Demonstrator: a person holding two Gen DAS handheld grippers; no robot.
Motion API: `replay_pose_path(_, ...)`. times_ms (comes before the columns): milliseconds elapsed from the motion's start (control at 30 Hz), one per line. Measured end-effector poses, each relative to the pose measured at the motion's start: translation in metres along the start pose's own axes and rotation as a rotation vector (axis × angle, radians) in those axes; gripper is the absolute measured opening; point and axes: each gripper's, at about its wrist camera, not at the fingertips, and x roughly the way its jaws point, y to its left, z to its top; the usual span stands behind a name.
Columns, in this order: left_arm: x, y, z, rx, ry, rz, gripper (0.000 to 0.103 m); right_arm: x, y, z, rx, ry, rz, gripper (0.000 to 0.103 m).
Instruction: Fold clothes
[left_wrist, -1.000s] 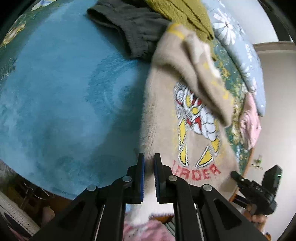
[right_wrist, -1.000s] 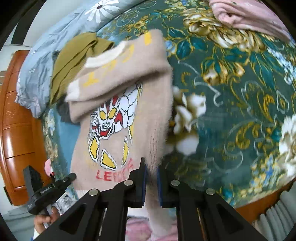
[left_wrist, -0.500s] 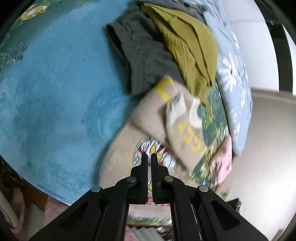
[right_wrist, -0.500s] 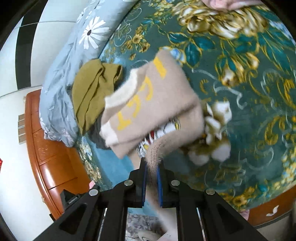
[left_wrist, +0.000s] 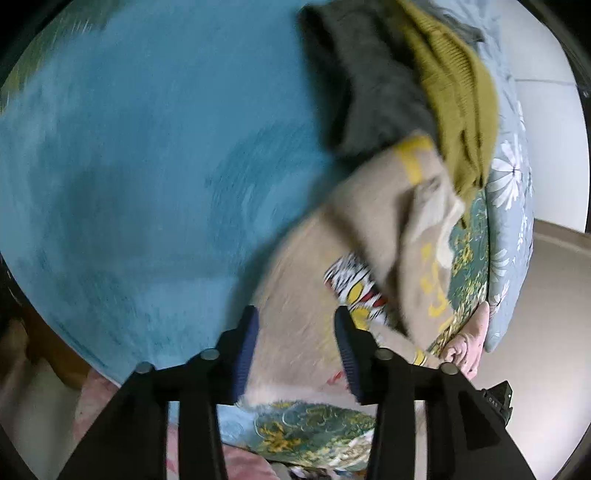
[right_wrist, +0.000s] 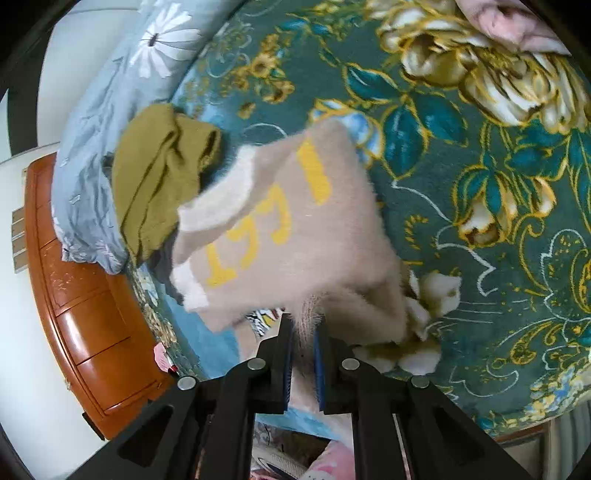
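Note:
A beige fuzzy sweater (left_wrist: 303, 325) with a cartoon print and yellow letters lies on the bed, its sleeves folded over the chest. My left gripper (left_wrist: 295, 332) is open, its jaws apart just above the sweater's lower body. In the right wrist view the sweater (right_wrist: 280, 236) shows its folded sleeves with yellow letters. My right gripper (right_wrist: 303, 332) is shut on the sweater's hem edge, beige fabric pinched between the blue pads.
An olive garment (right_wrist: 159, 181) and a dark grey one (left_wrist: 369, 85) lie piled beyond the sweater, next to a light blue floral pillow (right_wrist: 103, 122). A pink garment (right_wrist: 513, 22) lies far right. The bed has a teal blanket (left_wrist: 129, 166), a floral cover (right_wrist: 480, 221) and a wooden headboard (right_wrist: 85, 314).
My left gripper has opened and let go of the sweater's hem. Both grippers have carried the hem forward toward the folded sleeves. The right gripper still pinches the fabric.

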Motion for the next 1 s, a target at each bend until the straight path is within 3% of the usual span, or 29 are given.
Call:
replay_pose_path(333, 0.058, 0.015, -0.007, 0.11, 0.033, -0.034, 0.056, 0.003, 0.006, -0.003, 0.003, -0.01, -0.086, 0.014)
replay_pose_path(500, 0.072, 0.031, -0.01, 0.009, 0.061, -0.128, 0.054, 0.004, 0.007, -0.003, -0.007, -0.006, -0.143, 0.014)
replay_pose_path(533, 0.073, 0.035, -0.01, -0.025, 0.068, -0.151, 0.051, 0.005, 0.006, -0.003, -0.004, -0.006, -0.149, 0.014)
replay_pose_path(600, 0.071, 0.04, -0.01, -0.057, 0.073, -0.163, 0.02, 0.005, 0.005, -0.004, 0.002, -0.007, -0.151, 0.014)
replay_pose_path(633, 0.07, 0.041, -0.009, -0.055, 0.074, -0.142, 0.015, 0.005, 0.005, -0.004, 0.006, -0.007, -0.149, 0.014)
replay_pose_path(1000, 0.055, 0.016, -0.01, 0.22, 0.09, 0.001, 0.012, 0.002, -0.001, -0.014, 0.029, -0.017, -0.131, 0.014)
